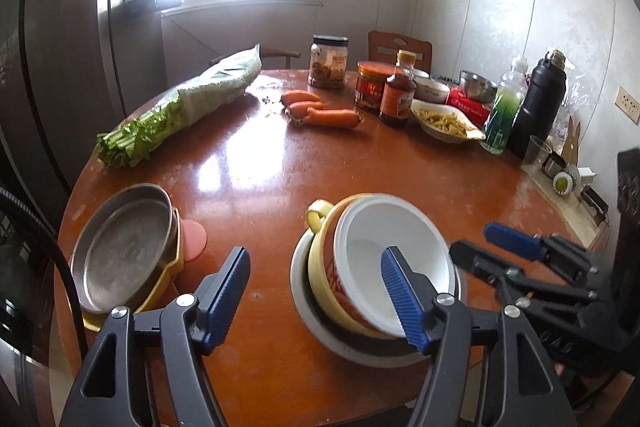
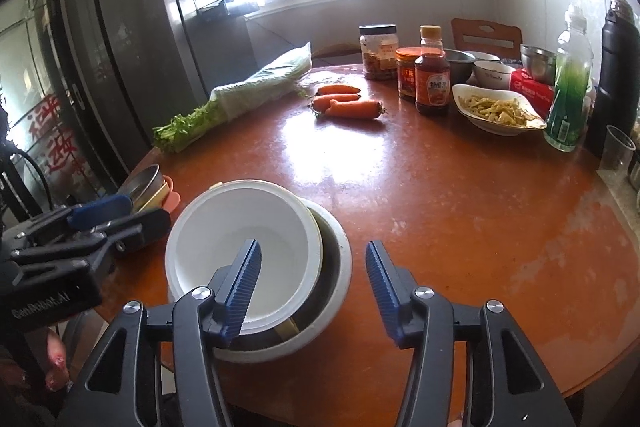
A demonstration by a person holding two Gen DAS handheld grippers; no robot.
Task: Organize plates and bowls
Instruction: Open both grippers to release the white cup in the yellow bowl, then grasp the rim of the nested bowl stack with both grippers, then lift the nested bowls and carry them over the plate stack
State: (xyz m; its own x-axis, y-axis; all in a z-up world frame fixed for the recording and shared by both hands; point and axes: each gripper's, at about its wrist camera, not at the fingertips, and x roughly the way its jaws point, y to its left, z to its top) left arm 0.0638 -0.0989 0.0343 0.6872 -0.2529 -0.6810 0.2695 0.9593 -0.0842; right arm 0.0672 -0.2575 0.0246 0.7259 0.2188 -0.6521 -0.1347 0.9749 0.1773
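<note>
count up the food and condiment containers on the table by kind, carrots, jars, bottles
carrots: 3
jars: 2, a clear black-lidded jar and an orange-lidded jar
bottles: 3, a brown sauce bottle, a green drink bottle and a black flask
total: 8

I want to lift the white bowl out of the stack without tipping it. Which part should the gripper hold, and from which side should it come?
Probably grip the white bowl by its rim on the near side, coming from above with one finger inside and one outside. It sits tilted in the yellow cup, so its wall is mostly hidden; only the thin rim stands free. The right gripper, open, is already beside it.
</note>
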